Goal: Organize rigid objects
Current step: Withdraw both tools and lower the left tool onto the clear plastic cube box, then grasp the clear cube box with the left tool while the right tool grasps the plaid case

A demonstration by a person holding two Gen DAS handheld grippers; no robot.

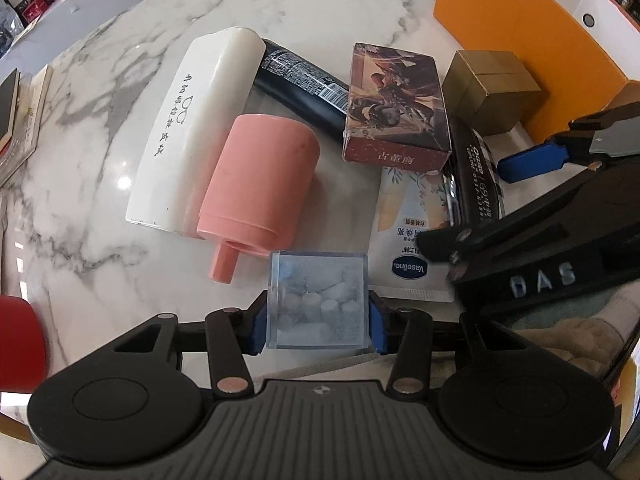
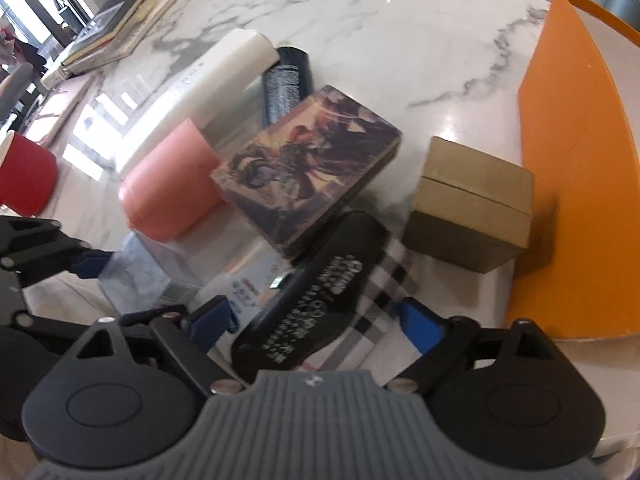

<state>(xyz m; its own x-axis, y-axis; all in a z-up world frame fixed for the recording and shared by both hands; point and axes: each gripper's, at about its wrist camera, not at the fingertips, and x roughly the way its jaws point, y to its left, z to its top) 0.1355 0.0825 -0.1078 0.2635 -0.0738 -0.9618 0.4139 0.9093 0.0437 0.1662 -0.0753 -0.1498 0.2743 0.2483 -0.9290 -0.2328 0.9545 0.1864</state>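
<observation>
The left gripper (image 1: 318,322) is pointing steeply down, its blue fingers (image 1: 258,330) pressing on both sides of a clear box (image 1: 318,304). The right gripper (image 2: 316,322) is also tilting steeply down, its fingers (image 2: 420,322) standing wide apart and gripping nothing.

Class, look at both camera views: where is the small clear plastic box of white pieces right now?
In the left wrist view, the small clear plastic box sits low and central between the left gripper fingers, just below the pink plastic cylinder and left of the Vaseline sachet.

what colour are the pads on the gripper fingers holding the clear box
Blue. The left gripper pads squeeze the clear box; left wrist view shows it best.
</observation>
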